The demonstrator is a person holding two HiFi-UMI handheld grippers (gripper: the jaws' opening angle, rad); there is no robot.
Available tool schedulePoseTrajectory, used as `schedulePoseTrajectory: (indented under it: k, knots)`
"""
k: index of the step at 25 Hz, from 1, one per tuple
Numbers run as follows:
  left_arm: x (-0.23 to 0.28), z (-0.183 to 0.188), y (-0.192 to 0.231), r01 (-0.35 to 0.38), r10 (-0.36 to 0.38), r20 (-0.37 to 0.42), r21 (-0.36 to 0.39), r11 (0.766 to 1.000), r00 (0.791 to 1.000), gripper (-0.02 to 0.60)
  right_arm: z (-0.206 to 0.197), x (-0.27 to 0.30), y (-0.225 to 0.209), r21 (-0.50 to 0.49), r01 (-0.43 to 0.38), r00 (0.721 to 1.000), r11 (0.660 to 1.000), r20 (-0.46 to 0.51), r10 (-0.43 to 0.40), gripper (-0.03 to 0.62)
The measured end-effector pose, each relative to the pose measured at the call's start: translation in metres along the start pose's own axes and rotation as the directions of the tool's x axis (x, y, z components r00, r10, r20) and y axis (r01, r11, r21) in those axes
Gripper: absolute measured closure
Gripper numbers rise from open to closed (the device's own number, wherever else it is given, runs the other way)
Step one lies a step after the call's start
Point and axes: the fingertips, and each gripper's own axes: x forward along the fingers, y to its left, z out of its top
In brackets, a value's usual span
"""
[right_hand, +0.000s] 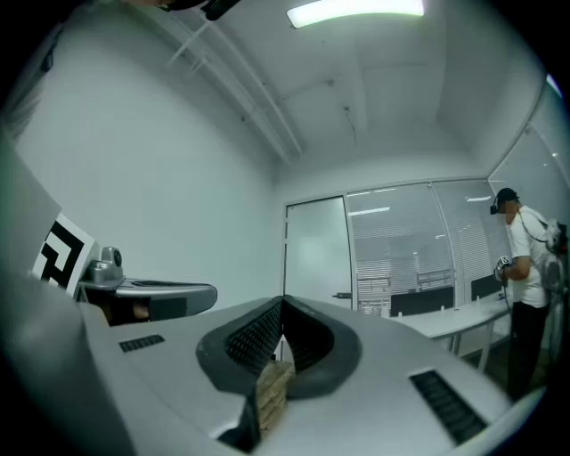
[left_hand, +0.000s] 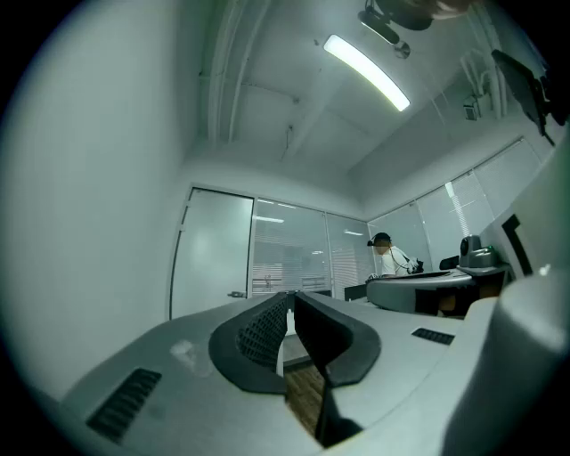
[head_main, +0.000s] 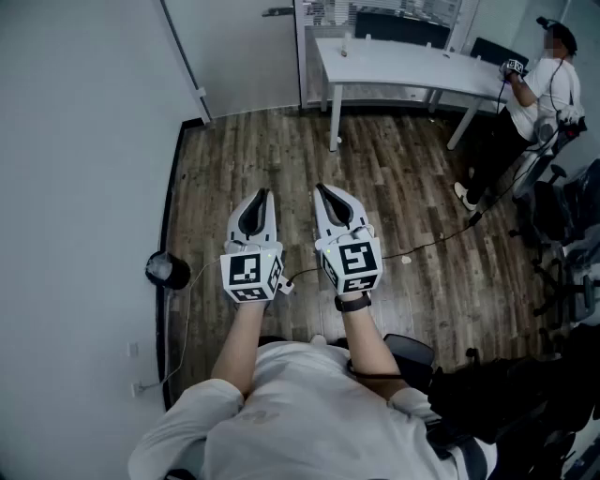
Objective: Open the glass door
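Note:
The frosted glass door (head_main: 246,52) stands shut at the far end of the room, with its handle (head_main: 277,12) near its right edge. I hold both grippers side by side at waist height, pointing level at it from several steps away. The left gripper (head_main: 262,194) and the right gripper (head_main: 322,188) are both shut, with nothing between the jaws. In the left gripper view the door (left_hand: 214,254) and its handle (left_hand: 236,294) lie left of the left gripper (left_hand: 290,295). The right gripper view shows the door (right_hand: 313,254) and handle (right_hand: 342,295) just above the right gripper (right_hand: 282,301).
A white wall (head_main: 75,141) runs along the left, with a black round object (head_main: 167,270) and a cable at its foot. A white table (head_main: 403,66) stands at the back right. A person (head_main: 539,94) stands beside it. Office chairs (head_main: 562,216) crowd the right side. Wood floor (head_main: 281,159) stretches ahead.

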Motion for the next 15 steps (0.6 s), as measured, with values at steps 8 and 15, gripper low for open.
schedulePoseTrajectory:
  k: [8,15]
  knots:
    - [0.006,-0.017,-0.002,-0.011,0.010,-0.042,-0.024,1.000,0.999,0.578,-0.024,0.001,-0.022,0.055,0.058,0.998,0.997,-0.037,-0.056,0.591]
    - [0.041,-0.029,0.039,0.032,-0.035,-0.047,-0.053,0.998,0.998,0.580,-0.027,0.048,-0.038,0.089,0.114,0.993,0.990,-0.042,-0.110,0.591]
